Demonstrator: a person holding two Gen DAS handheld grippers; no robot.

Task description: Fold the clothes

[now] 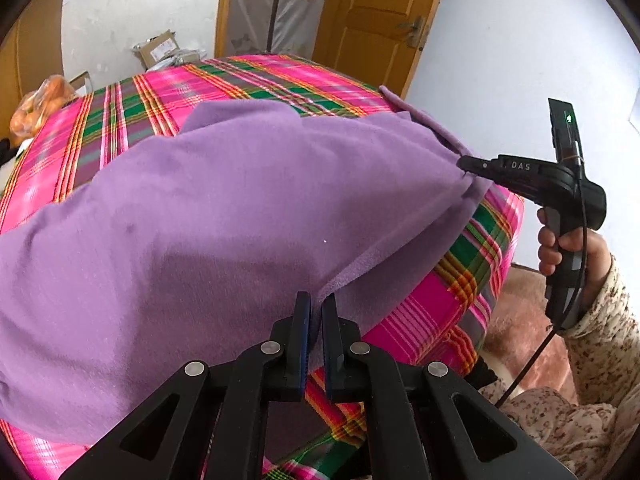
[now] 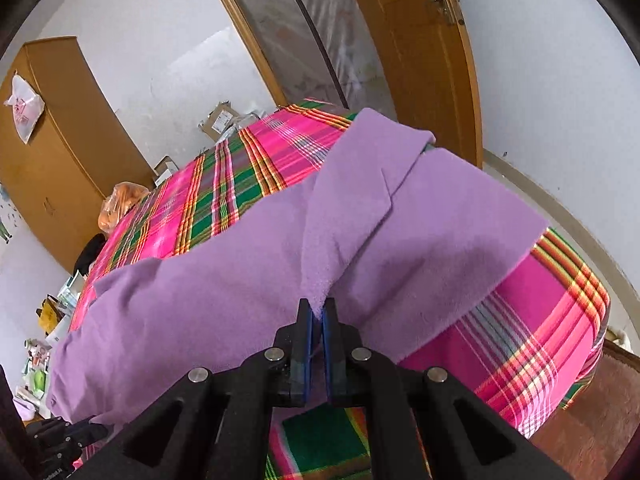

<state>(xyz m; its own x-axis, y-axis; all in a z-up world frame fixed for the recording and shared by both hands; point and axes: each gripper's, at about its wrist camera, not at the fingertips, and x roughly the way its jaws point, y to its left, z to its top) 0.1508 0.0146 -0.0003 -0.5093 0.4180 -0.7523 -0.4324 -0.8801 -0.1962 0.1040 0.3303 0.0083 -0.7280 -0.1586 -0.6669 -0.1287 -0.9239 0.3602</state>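
- A purple cloth (image 1: 224, 216) lies spread on a bed with a pink checked cover (image 1: 248, 80).
- The left claw (image 1: 316, 304) is closed tight on a near edge of the purple cloth.
- The right claw (image 2: 318, 308) is closed tight on another edge of the same cloth.
- A hand (image 1: 560, 248) in a spotty sleeve (image 1: 604, 320) holds the right claw's handle.
- A wooden door (image 1: 380, 20) stands behind the bed.

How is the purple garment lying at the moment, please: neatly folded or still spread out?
Still spread, not neatly folded: the purple garment drapes across the plaid bed cover, one flap doubled over, both grippers pinching its near edge.
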